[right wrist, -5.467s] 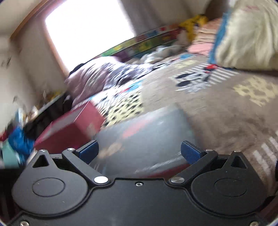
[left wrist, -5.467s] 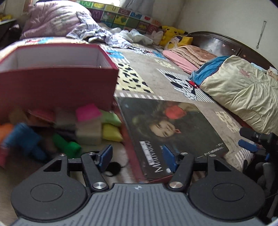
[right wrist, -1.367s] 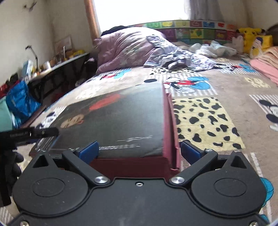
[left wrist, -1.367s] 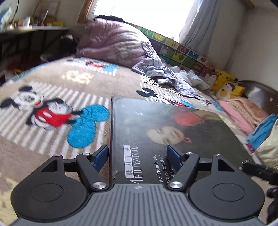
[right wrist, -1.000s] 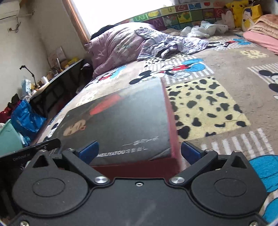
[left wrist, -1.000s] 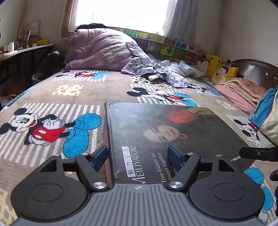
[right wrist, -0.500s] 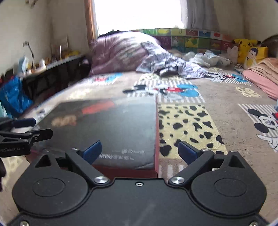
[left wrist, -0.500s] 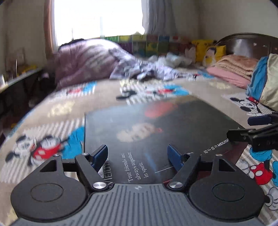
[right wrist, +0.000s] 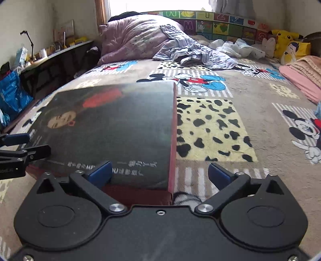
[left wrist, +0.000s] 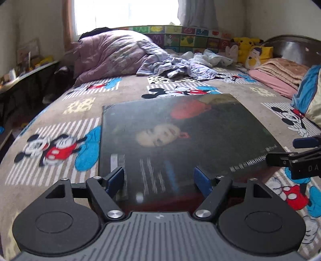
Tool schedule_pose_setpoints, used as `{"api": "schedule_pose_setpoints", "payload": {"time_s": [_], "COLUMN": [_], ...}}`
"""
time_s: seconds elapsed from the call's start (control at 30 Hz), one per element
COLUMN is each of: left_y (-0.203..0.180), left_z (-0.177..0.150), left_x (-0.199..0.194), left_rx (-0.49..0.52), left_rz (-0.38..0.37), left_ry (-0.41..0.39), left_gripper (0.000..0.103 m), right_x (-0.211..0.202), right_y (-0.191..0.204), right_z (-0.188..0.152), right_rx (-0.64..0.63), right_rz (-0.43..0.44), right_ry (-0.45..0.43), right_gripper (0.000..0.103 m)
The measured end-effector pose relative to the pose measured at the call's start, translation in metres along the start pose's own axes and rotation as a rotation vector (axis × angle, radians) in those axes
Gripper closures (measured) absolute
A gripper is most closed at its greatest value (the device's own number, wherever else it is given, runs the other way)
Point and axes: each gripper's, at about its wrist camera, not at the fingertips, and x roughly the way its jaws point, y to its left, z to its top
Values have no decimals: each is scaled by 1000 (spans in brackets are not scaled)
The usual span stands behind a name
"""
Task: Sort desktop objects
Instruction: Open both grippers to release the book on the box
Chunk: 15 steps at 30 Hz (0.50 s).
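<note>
A red box (right wrist: 138,195) with a dark lid (left wrist: 180,140) bearing a printed portrait is seen lying flat on a bed covered by a cartoon-mouse blanket (left wrist: 60,144), and every place below is given relative to that box.

The left gripper (left wrist: 159,178) is poised over the box's near edge in its own view, its two blue pads standing apart above the printed lettering; nothing is seen pinched between them, and the jaws are read as released, though whether the pads touch the lid surface cannot be told.

The right gripper (right wrist: 159,173) is held at the box's near right corner in its own view, jaws spread wide and just now opened a little further. Its left pad (right wrist: 100,173) is seen over the lid's white lettering, while its right pad (right wrist: 219,175) hangs beyond the box's red side wall, over the blanket. The corner is straddled, not clamped. Each gripper is glimpsed at the edge of the other's view, at opposite sides of the lid.

Beyond the box's far edge, a rumpled purple quilt (right wrist: 136,38) and loose pale clothing (right wrist: 192,52) are heaped. Farther back, a bright window (left wrist: 124,12) and a colourful alphabet panel (right wrist: 220,24) are shown. To the far right of the box, yellow plush toys (left wrist: 248,48) and folded pink blankets (left wrist: 278,74) are stacked. Left of the box, a cluttered dark shelf (right wrist: 56,58) is visible.
</note>
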Motion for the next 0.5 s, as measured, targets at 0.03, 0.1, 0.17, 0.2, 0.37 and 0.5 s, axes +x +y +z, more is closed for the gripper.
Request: {"api": "schedule_pose_setpoints", "payload": {"time_s": [0.03, 0.1, 0.17, 0.2, 0.37, 0.5], "left_y": [0, -1, -2, -4, -19, -32], "left_z": [-2, -8, -15, -19, -39, -56], "left_x": [-5, -14, -22, -26, -48, -62], "left_rx": [-13, -35, -58, -61, -70, -82], "left_rz": [6, 4, -7, -8, -19, -21], "left_ry": [-1, -5, -3, -3, -6, -1], "left_gripper": [27, 27, 27, 27, 27, 27], "right_x": [-4, -10, -18, -22, -41, -52], "right_y": [1, 3, 3, 3, 0, -1], "right_z": [-1, -5, -9, -11, -23, -36], "right_rx": [-11, -33, -42, -41, -28, -9], "right_rz": [-15, -30, -31, -32, -28, -3], "right_ry": [4, 16, 10, 8, -3, 8], "right_gripper": [2, 2, 2, 2, 2, 2]}}
